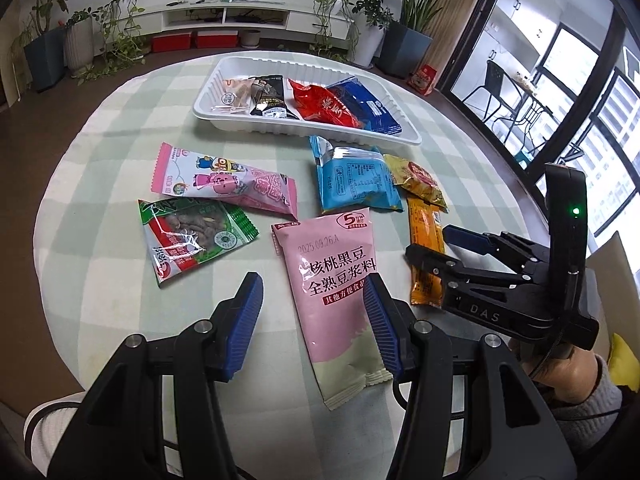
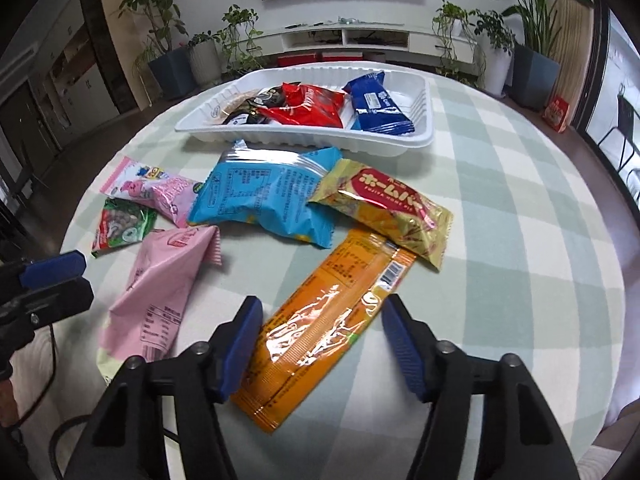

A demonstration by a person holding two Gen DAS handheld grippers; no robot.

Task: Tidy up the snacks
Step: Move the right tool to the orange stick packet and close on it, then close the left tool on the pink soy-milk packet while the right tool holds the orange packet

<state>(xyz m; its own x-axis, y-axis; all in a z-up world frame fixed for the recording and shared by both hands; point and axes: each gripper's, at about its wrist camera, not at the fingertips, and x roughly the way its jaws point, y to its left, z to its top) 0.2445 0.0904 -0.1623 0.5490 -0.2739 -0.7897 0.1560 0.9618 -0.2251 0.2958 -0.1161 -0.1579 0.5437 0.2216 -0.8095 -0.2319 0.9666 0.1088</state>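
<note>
A white tray (image 1: 208,114) at the table's far side holds several snack packs; it also shows in the right wrist view (image 2: 424,128). My left gripper (image 1: 314,312) is open, its jaws either side of a pink and cream soy drink sachet (image 1: 332,280) lying on the table. My right gripper (image 2: 320,328) is open over a long orange packet (image 2: 320,320); the right gripper also shows in the left wrist view (image 1: 436,246). Nearby lie a blue pack (image 2: 264,196), a gold pack (image 2: 384,208), a pink cartoon pack (image 1: 224,184) and a green nut pack (image 1: 188,240).
The round table has a green and white checked cloth (image 2: 500,240). The left gripper's blue fingertip (image 2: 56,266) shows at the left edge of the right wrist view. Potted plants (image 1: 404,36) and a low TV cabinet stand beyond the table.
</note>
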